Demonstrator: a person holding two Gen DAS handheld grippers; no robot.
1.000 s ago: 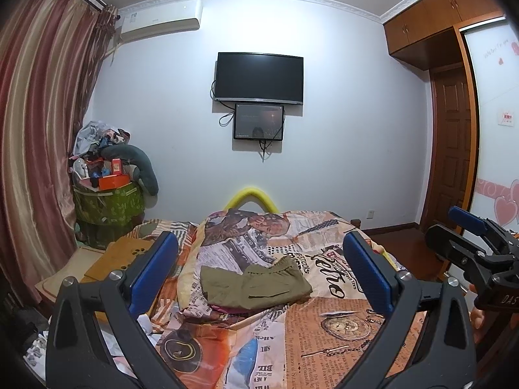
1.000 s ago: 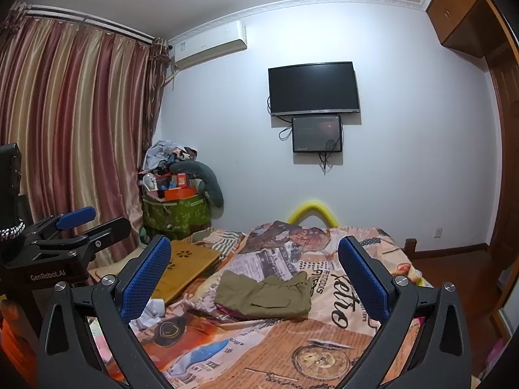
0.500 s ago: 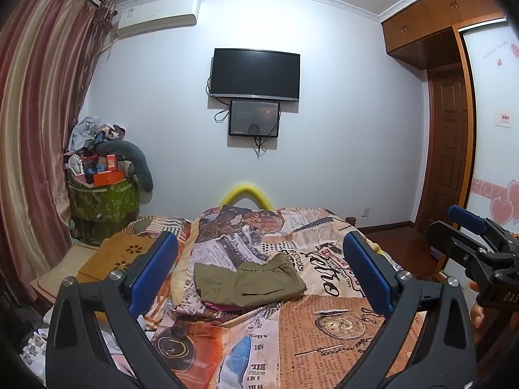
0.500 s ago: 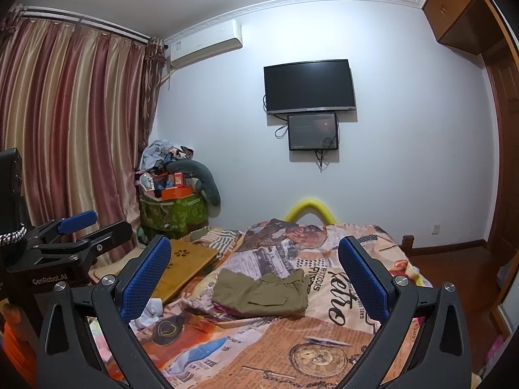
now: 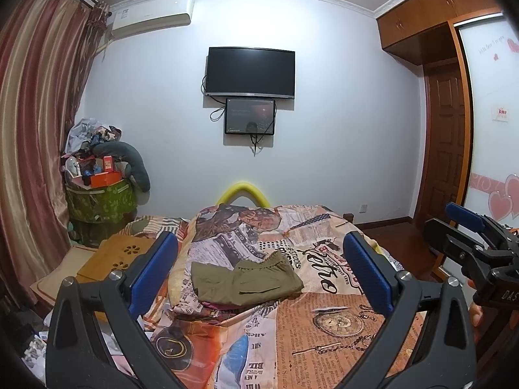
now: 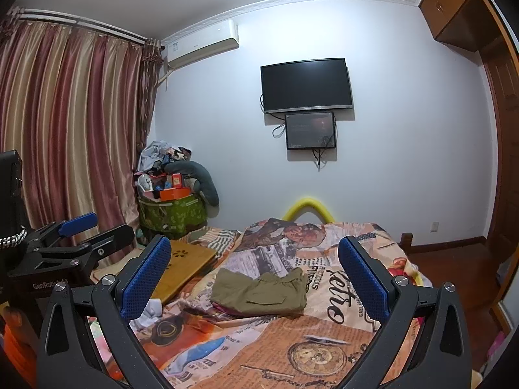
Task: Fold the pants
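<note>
Lying on the bed [image 5: 324,321], on the printed quilt, the olive pants [image 5: 243,280] are already showing as a compact, roughly rectangular bundle, with the elastic waistband turned toward the far right corner and a pocket flap facing up. Both tools are hanging above the near end of the bed, well apart from the garment and touching nothing. The left gripper [image 5: 259,272] is standing with its blue-padded fingers [image 5: 155,272] spread fully wide and holding nothing; the right gripper [image 6: 254,275] is showing the same wide spread, its fingers [image 6: 146,278] likewise carrying nothing. From each camera the pants [image 6: 261,291] are sitting straight ahead and lower, framed between the two pads, so the bundle is lying forward of both tools along their pointing direction. Its long axis is running across the bed, left to right, crosswise to the fingers. Neither hand is reading as clearly nearer; the right-hand view is showing the bundle sitting marginally left of centre, the left-hand view likewise just left of centre. In my judgement the folding is largely done, or one further fold is remaining, and any coming move is calling for a forward and downward reach, each tool taking one short end of the bundle. A pink layer is peeking from under the near edge; what it is cannot be told.
</note>
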